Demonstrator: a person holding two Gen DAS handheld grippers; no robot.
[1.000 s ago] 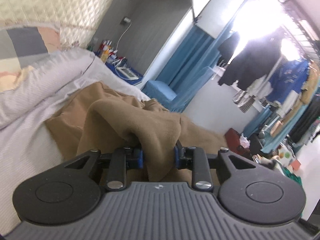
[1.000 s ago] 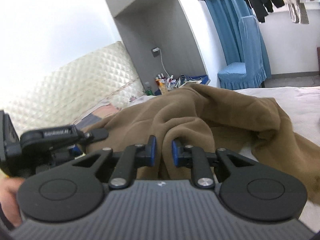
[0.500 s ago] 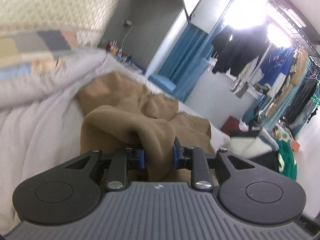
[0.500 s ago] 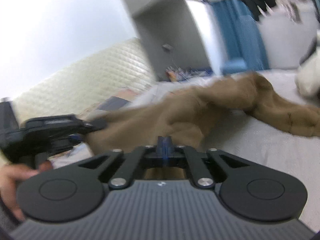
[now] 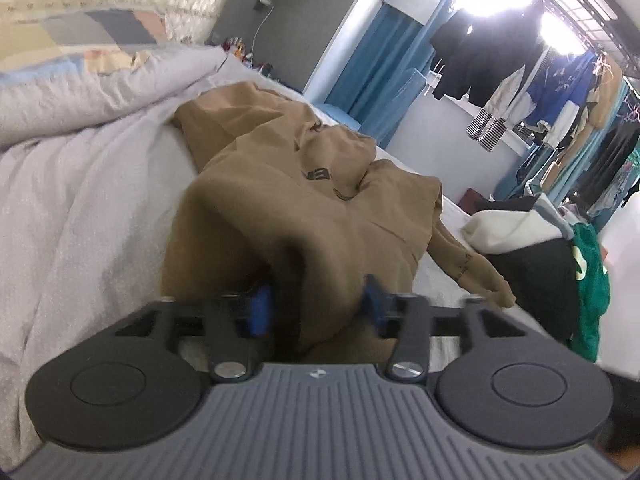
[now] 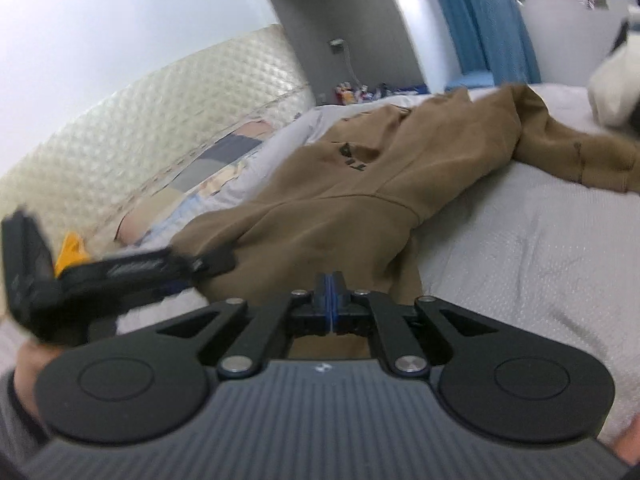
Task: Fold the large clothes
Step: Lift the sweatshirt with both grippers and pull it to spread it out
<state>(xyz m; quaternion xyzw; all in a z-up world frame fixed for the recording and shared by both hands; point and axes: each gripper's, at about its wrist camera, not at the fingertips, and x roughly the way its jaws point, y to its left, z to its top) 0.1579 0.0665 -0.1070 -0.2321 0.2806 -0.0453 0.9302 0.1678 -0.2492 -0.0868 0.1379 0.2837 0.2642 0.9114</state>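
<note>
A brown hoodie [image 5: 288, 184] lies stretched along the grey bed [image 6: 520, 248], dark lettering up, with one sleeve [image 6: 580, 152] trailing to the right. My left gripper [image 5: 316, 308] is at its near edge. Its jaws are opening, with a fold of the brown cloth hanging loosely between the blue pads [image 5: 260, 312]. My right gripper [image 6: 330, 306] is shut on the hoodie's [image 6: 340, 208] near hem, and cloth shows behind and under the closed pads. In the right wrist view the left gripper [image 6: 212, 260] reaches in from the left, held by a hand [image 6: 28, 364].
A rumpled pale quilt [image 5: 80, 184] and a patchwork pillow [image 5: 80, 40] lie left of the hoodie, against a padded headboard [image 6: 160, 120]. A pile of white, black and green clothes [image 5: 540, 248] sits at the bed's right. Hanging clothes [image 5: 520, 76] and blue curtains [image 5: 380, 52] stand beyond.
Both grippers drew the hoodie across the bed, and it went from a bunched heap to lying stretched out. The right jaws closed on it. The left jaws spread apart.
</note>
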